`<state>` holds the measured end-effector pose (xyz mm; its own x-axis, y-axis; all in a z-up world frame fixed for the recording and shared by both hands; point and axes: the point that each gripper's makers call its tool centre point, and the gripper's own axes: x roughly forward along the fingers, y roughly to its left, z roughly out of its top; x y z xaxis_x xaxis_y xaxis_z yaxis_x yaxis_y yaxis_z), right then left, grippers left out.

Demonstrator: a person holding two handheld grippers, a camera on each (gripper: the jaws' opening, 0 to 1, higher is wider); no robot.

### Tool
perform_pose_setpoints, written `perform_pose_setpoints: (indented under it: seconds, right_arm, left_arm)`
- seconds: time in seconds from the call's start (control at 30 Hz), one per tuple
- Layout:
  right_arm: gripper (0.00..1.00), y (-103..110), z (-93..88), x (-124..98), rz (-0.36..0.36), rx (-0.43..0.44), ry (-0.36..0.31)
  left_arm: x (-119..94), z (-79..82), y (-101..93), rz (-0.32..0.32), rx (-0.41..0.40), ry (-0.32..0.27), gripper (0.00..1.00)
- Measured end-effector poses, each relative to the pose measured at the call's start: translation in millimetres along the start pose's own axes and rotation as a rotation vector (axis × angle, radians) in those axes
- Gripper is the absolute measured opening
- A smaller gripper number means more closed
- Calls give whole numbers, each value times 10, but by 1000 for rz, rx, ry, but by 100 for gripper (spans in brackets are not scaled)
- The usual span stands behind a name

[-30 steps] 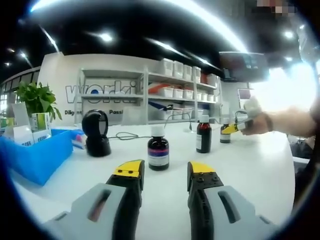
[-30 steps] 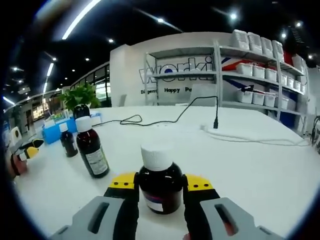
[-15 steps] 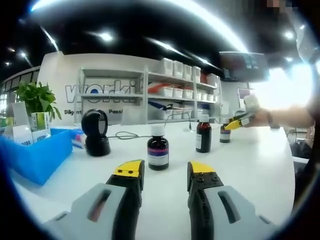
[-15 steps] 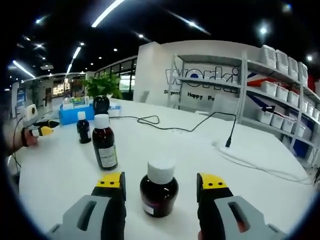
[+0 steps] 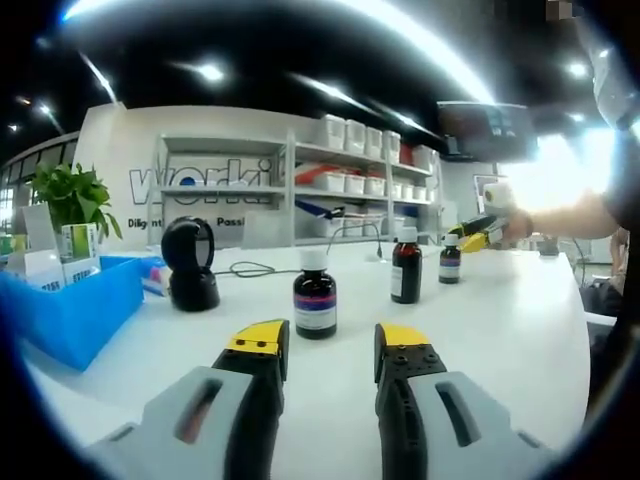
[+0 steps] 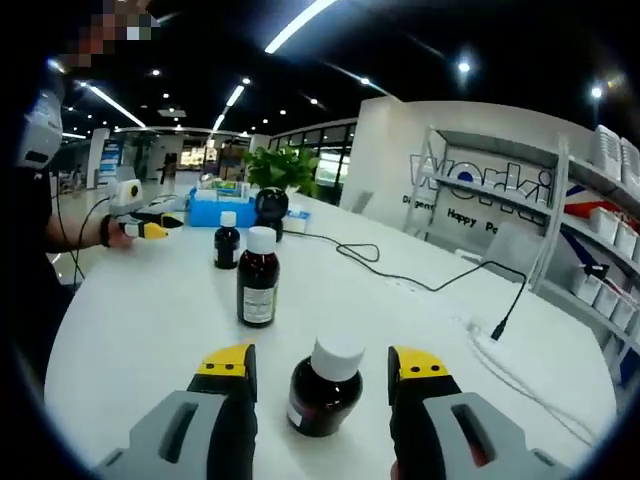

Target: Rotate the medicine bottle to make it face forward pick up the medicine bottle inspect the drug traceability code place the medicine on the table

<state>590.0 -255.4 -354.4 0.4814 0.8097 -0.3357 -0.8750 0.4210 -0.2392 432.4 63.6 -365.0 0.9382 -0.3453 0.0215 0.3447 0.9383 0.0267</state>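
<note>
The right gripper (image 6: pixel 318 385) stands released, jaws spread either side of the nearest bottle (image 6: pixel 322 388) on the table (image 6: pixel 130 320), not touching, probably to turn or take it. The left gripper (image 5: pixel 330 345) (also released) waits short of another bottle (image 5: pixel 315 296).

We see our left gripper (image 5: pixel 328 348) and right gripper (image 6: pixel 323 370) alike — grey moulded bodies with long slots, black jaws capped by yellow tips.
</note>
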Motion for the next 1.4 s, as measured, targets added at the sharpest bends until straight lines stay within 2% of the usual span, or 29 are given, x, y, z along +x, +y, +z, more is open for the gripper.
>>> perform_pose_setpoints:
  seconds: [0.17, 0.27, 0.4, 0.47, 0.8, 1.1, 1.4]
  right_arm:
    - [42, -28, -49, 73, 88, 96, -16]
    - [40, 16, -97, 104, 124, 95, -4]
    - [38, 46, -201, 139, 137, 96, 27]
    - [31, 75, -218, 138, 141, 107, 32]
    - [28, 53, -236, 138, 88, 145, 20]
    - [28, 49, -250, 124, 1, 187, 31]
    - [28, 32, -262, 101, -89, 236, 11]
  left_arm:
    - [1, -7, 0, -1, 3, 4, 27]
    - [3, -9, 4, 1, 1, 5, 27]
    - [7, -15, 8, 1, 1, 7, 27]
    - [9, -19, 6, 0, 3, 9, 27]
    - [15, -23, 5, -1, 5, 11, 27]
    - [16, -22, -1, -3, 6, 10, 27]
    - [14, -19, -7, -4, 8, 8, 27]
